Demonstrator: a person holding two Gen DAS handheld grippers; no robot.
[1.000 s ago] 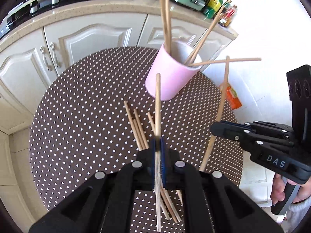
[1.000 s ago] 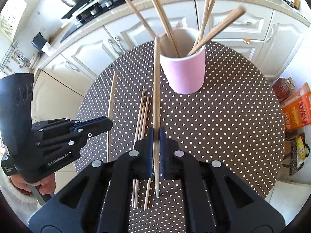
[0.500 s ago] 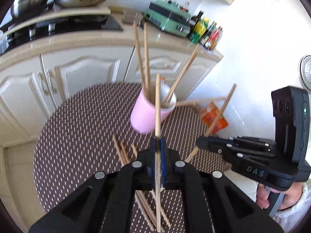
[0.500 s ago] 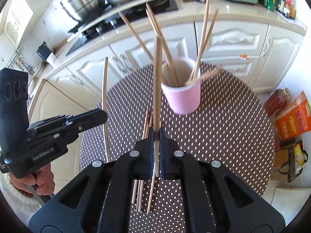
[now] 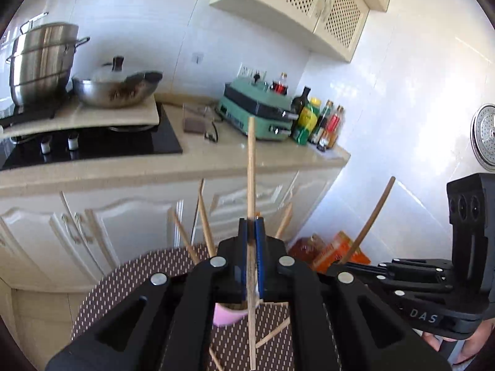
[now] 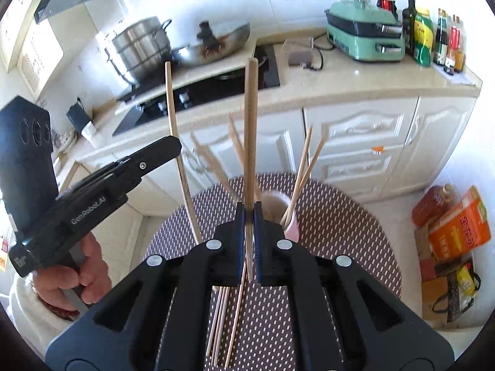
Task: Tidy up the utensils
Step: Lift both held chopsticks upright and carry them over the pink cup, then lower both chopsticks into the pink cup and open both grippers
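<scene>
Both grippers clenched, one chopstick each: left gripper [image 5: 251, 241] on chopstick [image 5: 251, 167], right gripper [image 6: 248, 225] on chopstick [image 6: 250, 130], long axes near upright. Pink cup [image 6: 292, 227] sat on table [image 6: 355, 225] below and just ahead of both, partly hidden. Loose sticks [image 6: 221, 318] lay under right gripper. Neither hand clearly nearer.

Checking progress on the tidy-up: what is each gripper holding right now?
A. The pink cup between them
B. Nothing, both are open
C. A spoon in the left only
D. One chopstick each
D: the left gripper and the right gripper each clamp one wooden chopstick.
</scene>
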